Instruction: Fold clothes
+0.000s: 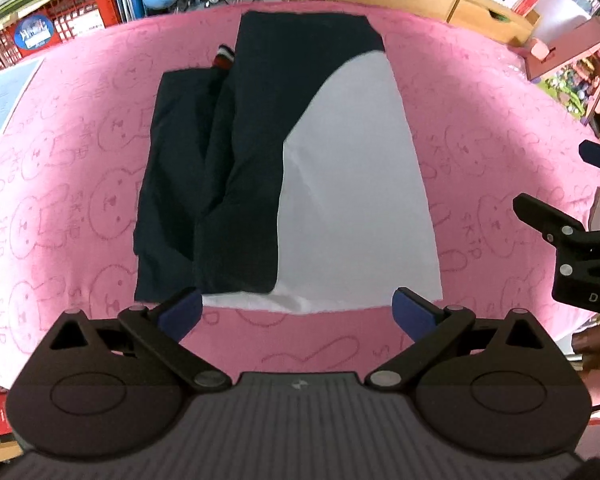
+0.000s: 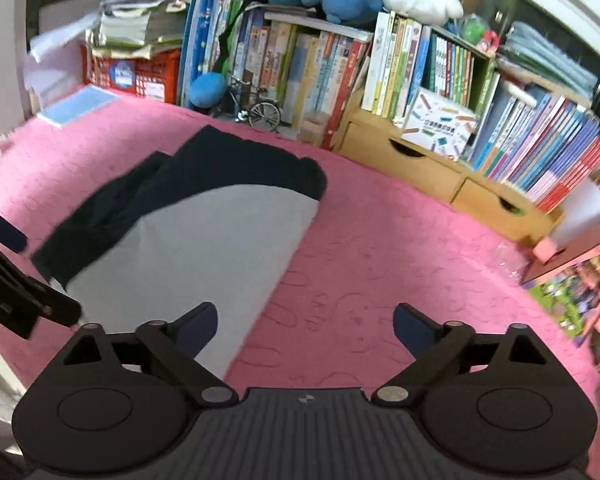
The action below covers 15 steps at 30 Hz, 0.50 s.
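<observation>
Pink blanket [image 1: 80, 160], bookshelf [image 2: 440, 80] behind garment [image 1: 260, 160]

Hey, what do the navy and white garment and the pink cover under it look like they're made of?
Navy and white garment: thin matte woven or knit cloth, probably; it lies flat with soft creases. Pink cover: plush, towel-like fabric, apparently, with rabbit outlines pressed into a fuzzy nap.

The right claw [image 2: 305, 326] gapes empty above the pink cloth [image 2: 380, 248], beside the folded garment [image 2: 188, 216].

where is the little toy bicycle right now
In the right wrist view the toy bicycle stands at the pink blanket's far edge, before the bookshelf books, beside a blue ball.
</observation>
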Available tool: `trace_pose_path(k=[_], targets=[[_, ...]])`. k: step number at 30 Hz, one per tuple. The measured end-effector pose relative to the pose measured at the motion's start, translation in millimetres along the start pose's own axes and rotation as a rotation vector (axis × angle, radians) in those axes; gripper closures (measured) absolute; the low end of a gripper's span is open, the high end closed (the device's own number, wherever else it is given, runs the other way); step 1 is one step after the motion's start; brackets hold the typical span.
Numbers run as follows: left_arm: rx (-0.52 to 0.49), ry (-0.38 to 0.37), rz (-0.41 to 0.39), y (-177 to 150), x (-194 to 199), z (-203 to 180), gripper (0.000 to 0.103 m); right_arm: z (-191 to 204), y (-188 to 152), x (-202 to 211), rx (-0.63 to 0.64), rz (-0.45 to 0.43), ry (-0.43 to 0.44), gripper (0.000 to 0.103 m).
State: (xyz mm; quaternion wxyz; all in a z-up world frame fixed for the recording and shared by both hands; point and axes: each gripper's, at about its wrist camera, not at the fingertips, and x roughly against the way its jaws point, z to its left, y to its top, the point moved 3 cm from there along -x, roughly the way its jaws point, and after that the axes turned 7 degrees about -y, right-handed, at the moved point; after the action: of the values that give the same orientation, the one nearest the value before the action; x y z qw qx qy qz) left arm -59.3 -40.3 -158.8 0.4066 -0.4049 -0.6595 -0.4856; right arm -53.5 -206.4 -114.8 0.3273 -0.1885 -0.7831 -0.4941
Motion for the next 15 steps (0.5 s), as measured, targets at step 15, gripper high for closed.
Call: trace_pose_path(k=[15], targets=[[0.2, -0.22, 0.037, -10.9, -7.3, 36.1, 0.001, 74.6, -28.4, -36.5, 0.233, 0.059, 0.035, 0.002]])
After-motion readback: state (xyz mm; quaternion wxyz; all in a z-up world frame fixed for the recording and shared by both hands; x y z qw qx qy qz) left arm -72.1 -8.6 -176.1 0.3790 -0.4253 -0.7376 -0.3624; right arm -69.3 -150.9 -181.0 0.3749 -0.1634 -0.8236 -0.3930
